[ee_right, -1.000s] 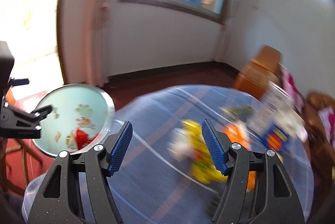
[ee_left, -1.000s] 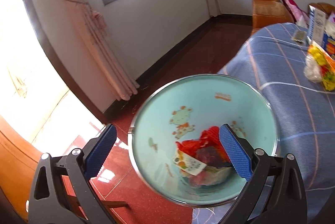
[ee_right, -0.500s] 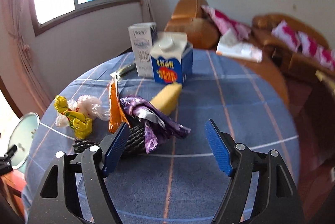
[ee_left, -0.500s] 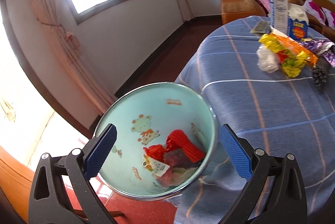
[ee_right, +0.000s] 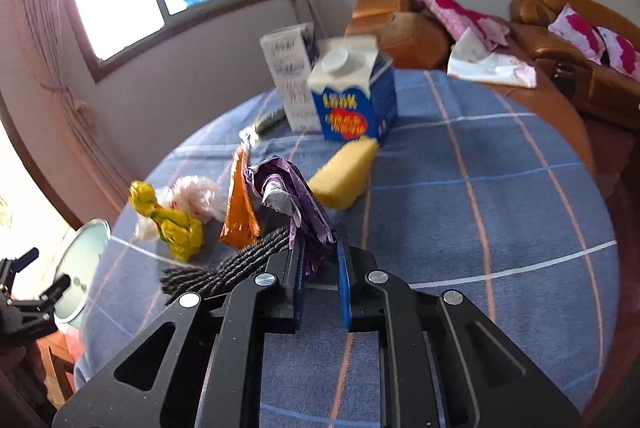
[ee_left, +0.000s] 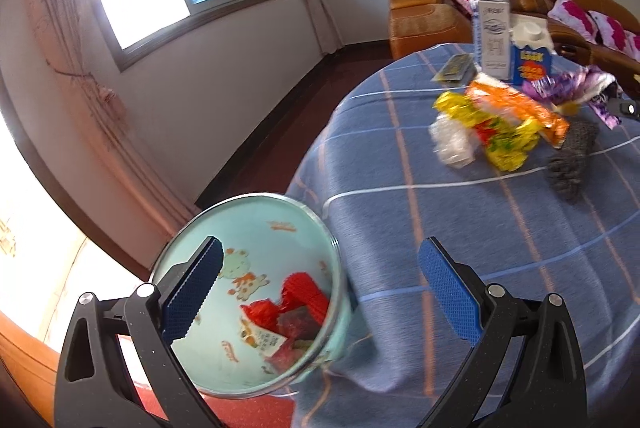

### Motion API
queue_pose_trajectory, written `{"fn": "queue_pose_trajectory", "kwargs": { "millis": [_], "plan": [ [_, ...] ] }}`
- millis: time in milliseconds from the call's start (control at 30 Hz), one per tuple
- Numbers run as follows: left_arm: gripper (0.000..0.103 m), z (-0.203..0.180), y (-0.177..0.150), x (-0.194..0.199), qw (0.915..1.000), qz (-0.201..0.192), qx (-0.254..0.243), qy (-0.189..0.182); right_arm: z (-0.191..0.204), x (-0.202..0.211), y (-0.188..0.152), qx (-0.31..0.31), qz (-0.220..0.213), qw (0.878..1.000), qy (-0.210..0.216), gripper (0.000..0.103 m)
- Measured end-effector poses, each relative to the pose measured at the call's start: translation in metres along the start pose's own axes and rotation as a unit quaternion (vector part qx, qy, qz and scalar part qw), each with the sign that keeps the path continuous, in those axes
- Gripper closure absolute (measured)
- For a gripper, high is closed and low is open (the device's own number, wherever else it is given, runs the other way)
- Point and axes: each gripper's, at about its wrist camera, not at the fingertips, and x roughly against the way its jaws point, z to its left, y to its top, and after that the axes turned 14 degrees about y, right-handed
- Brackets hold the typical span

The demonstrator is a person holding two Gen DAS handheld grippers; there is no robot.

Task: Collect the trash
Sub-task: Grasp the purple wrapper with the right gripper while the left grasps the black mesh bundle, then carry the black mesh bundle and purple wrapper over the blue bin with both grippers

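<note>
**Two grippers, one purple wrapper getting pinched**

Right gripper (ee_right: 320, 260) has its jaws closing, with the tail end of the purple wrapper (ee_right: 294, 201) between the blue pads. Looks like the left pad is already on the foil, though I can't be sure both are pressing yet. The wrapper lies on the table (ee_right: 500, 195) with its blue plaid cloth, touching a black knitted thing (ee_right: 236, 264) on its left and just in front of a yellow sponge (ee_right: 344, 177). An orange snack bag (ee_right: 240, 205) stands right next to it, then a yellow wrapper (ee_right: 172, 220) and a crumpled white plastic bag (ee_right: 196, 197). Behind them stand a blue milk carton (ee_right: 352, 99) and a white carton (ee_right: 292, 71).

Left gripper (ee_left: 320, 292) is spread wide with nothing in it, hanging over the table edge and the light blue trash bin (ee_left: 256, 228). The bin sits beside the table, with red wrappers (ee_left: 296, 304) in the bottom.
</note>
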Motion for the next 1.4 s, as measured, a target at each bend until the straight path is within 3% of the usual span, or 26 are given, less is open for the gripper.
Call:
{"fn": "queue_pose_trajectory", "kwargs": {
  "millis": [167, 433, 700, 800, 833, 867, 967, 1167, 1400],
  "plan": [
    [0.007, -0.026, 0.012, 0.014, 0.9995, -0.019, -0.015, -0.021, -0.009, 0.036, 0.002, -0.005, -0.037, 0.999, -0.022, 0.089],
    [0.007, -0.093, 0.030, 0.032, 0.9955, -0.039, -0.054, -0.067, -0.051, 0.077, -0.021, -0.020, -0.050, 0.994, -0.094, 0.089],
    [0.009, -0.163, 0.047, 0.039, 0.9885, -0.045, -0.096, -0.107, -0.079, 0.092, -0.037, -0.043, -0.057, 0.992, -0.104, 0.089],
    [0.032, -0.182, 0.044, 0.034, 0.9842, -0.027, -0.116, -0.131, -0.079, 0.091, -0.041, -0.038, -0.059, 0.992, -0.101, 0.088],
    [0.049, -0.186, 0.044, 0.032, 0.9830, -0.021, -0.120, -0.137, -0.078, 0.091, -0.042, -0.037, -0.059, 0.993, -0.097, 0.088],
    [0.071, -0.188, 0.043, 0.032, 0.9814, -0.016, -0.125, -0.144, -0.077, 0.092, -0.043, -0.036, -0.059, 0.993, -0.094, 0.088],
    [0.090, -0.187, 0.042, 0.033, 0.9792, -0.015, -0.128, -0.157, -0.072, 0.092, -0.044, -0.030, -0.062, 0.994, -0.090, 0.088],
    [0.093, -0.148, 0.047, 0.055, 0.9807, -0.046, -0.105, -0.158, -0.056, 0.095, -0.041, -0.013, -0.071, 0.994, -0.087, 0.088],
    [0.093, -0.081, 0.035, 0.061, 0.9890, -0.058, -0.069, -0.117, -0.022, 0.088, -0.034, 0.017, -0.072, 0.996, -0.054, 0.088]
  ]
}}
